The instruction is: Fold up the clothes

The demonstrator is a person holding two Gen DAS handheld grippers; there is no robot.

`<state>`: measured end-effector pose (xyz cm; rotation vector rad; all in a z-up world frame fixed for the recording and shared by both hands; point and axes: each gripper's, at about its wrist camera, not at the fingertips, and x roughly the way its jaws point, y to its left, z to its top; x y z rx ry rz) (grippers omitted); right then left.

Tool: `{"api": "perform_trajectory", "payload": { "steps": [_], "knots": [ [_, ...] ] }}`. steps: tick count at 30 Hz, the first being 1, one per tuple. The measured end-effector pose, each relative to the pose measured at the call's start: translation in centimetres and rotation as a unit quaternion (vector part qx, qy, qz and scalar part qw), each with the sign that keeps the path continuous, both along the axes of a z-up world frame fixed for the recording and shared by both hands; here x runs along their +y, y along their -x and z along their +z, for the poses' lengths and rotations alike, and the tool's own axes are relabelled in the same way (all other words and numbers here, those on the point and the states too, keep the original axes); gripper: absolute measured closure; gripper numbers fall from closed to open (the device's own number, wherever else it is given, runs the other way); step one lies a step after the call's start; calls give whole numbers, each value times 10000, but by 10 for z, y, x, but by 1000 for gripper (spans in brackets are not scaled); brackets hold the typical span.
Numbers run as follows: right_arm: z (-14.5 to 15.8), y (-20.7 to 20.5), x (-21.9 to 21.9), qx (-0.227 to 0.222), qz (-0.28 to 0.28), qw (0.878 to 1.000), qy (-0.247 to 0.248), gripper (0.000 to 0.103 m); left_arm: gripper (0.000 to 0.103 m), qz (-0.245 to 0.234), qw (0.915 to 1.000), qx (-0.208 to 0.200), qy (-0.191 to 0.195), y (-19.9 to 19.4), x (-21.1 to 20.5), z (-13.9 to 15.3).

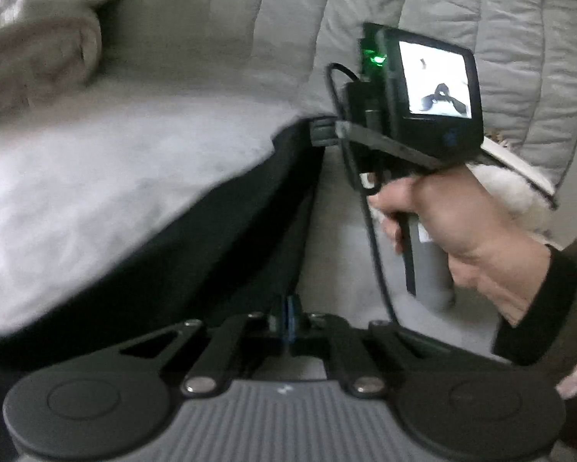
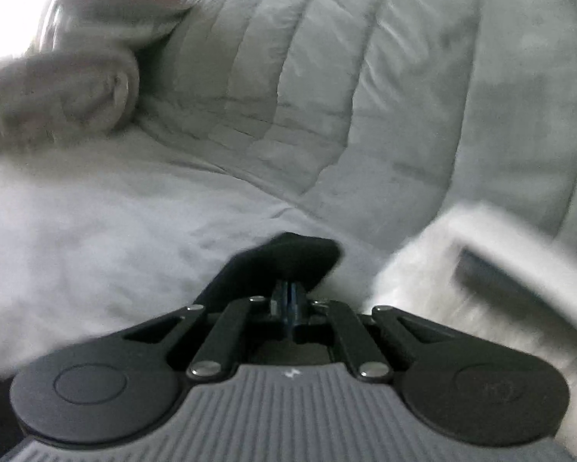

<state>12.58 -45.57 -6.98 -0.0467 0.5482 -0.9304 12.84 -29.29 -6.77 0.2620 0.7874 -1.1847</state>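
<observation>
1. The left gripper (image 1: 288, 317) had its jaws pressed together on an edge of the black garment (image 1: 226, 215), pinching it right at the tips. From there the dark cloth ran up and ahead in a taut line, so the pull looked meant to keep that edge straight for a fold.

2. The right gripper (image 2: 288, 300) was likewise closed, nipping a corner of the same black garment (image 2: 288, 258). A small flap stood up just beyond its tips.

3. With both ends held, I judged the cloth was being stretched between the two grippers above the bed (image 2: 96, 238). Whether a fold was opening or closing, I could not tell.

4. Ahead of both grippers lay the grey quilted duvet (image 2: 365, 96), and ahead to the left a blurred bundle of beige fabric (image 2: 65, 88), resting on the bed.

5. The left wrist view alone showed the person's right hand (image 1: 454, 223) gripping the other tool's handle, its lit screen (image 1: 434, 81), a dark sleeve (image 1: 550, 300), and the long span of garment between the grippers.

6. The right wrist view alone showed a white fluffy thing (image 2: 442, 288) close on the right, too blurred to name.
</observation>
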Motion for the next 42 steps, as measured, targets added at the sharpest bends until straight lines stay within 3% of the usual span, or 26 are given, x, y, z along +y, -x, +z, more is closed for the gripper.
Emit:
{"api": "perform_trajectory", "payload": {
  "steps": [3,5,7,10,11,12,22,32,37,42],
  "knots": [
    [-12,-5,-2,668,-107,9974,259,102,101,-140,9974,686,175,-6,4,-2],
    [-13,-4,-6,802,-133,9964,246,101,100,-163,9955,893,276,-5,7,0],
    [-6,2,-9,638,-102,9979,86,96,95,-58,9958,845,360,0,14,6],
    [8,7,-2,450,54,9989,-71,83,76,100,9958,774,486,7,23,17],
    [13,8,1,406,133,9990,-128,69,68,209,9960,698,518,9,29,21],
    [18,9,5,369,224,9989,-189,61,63,309,9962,623,529,11,36,25],
    [57,31,62,192,835,9946,-590,57,42,1225,9921,0,262,41,120,72],
    [95,62,133,86,1381,9871,-807,50,36,2291,9730,-276,90,76,220,105],
    [115,81,167,-23,1616,9832,-853,45,35,2811,9589,-396,30,94,270,119],
    [132,98,201,-110,1934,9773,-859,37,23,3316,9420,-522,-22,111,319,132]
  ]
}}
